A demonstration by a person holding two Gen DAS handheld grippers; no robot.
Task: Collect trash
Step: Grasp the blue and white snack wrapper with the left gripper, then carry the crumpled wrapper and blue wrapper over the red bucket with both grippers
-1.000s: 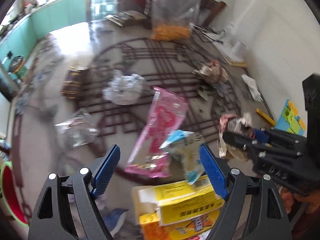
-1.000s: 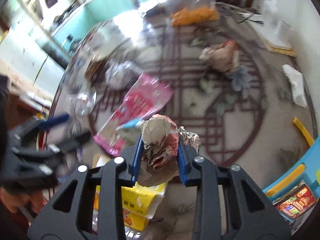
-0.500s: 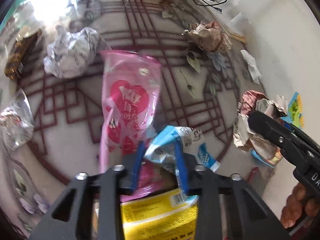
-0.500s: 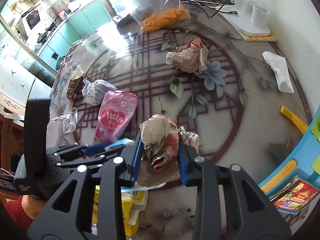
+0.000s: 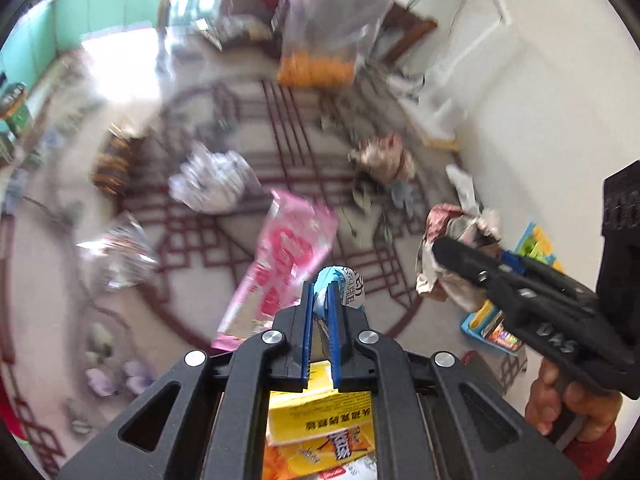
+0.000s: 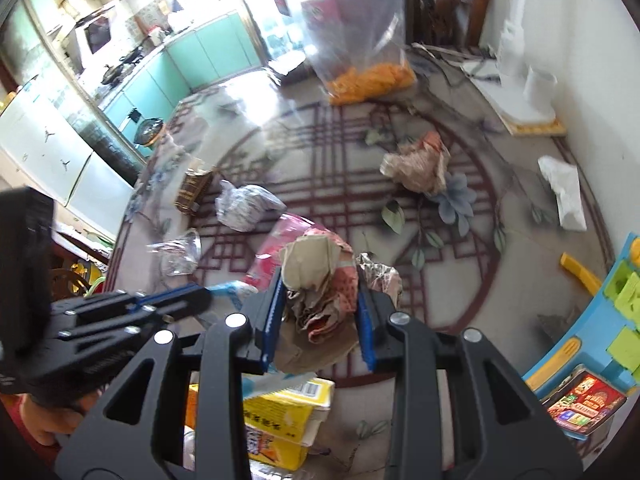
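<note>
My left gripper (image 5: pixel 320 292) is shut on a light blue and white wrapper (image 5: pixel 348 284), held above the table; it shows from the side in the right wrist view (image 6: pixel 196 296). My right gripper (image 6: pixel 320 300) is shut on a crumpled brown and red paper wad (image 6: pixel 320 276), also seen in the left wrist view (image 5: pixel 452 240). On the patterned table lie a pink snack bag (image 5: pixel 288 252), a crumpled white bag (image 6: pixel 244 208), a clear plastic wrapper (image 6: pixel 176 252), a brown paper wad (image 6: pixel 416 164) and a white tissue (image 6: pixel 564 192).
A yellow carton (image 6: pixel 288 412) lies under both grippers. A clear bag of orange snacks (image 6: pixel 360 40) stands at the far side. A small brown box (image 6: pixel 192 188) is at the left, a white block with a cup (image 6: pixel 532 100) by the wall, blue toy shelves (image 6: pixel 600 320) at right.
My left gripper closed on the blue and white wrapper and lifted it off the table. The right gripper kept its hold on the paper wad.
</note>
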